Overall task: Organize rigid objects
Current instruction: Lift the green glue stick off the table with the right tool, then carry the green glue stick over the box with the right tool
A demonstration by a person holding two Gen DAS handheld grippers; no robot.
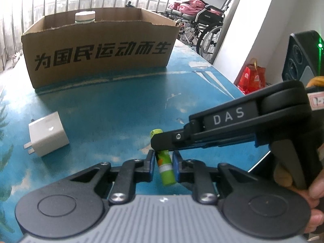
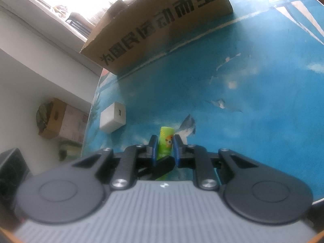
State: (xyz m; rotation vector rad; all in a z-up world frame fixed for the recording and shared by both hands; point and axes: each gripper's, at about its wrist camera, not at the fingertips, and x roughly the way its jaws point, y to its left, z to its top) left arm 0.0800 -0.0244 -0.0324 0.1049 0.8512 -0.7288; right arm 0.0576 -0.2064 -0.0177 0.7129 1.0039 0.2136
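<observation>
Left gripper point(image 1: 163, 163) and right gripper point(image 2: 165, 148) both clamped on green tube point(image 1: 165, 169); tube's middle hidden by right fingers point(image 1: 162, 141).

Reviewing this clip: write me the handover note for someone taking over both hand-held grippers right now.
Left hand-held gripper: shut on the green tube, near its lower end.
Right hand-held gripper: shut on the same tube, at the cap end.
Both hold it just above the blue table.
White charger: lying on the table, left of the tube, untouched.
Cardboard box: at the far side, a white-lidded jar already inside.
Left to do: tube and charger, presumably into the box.
</observation>
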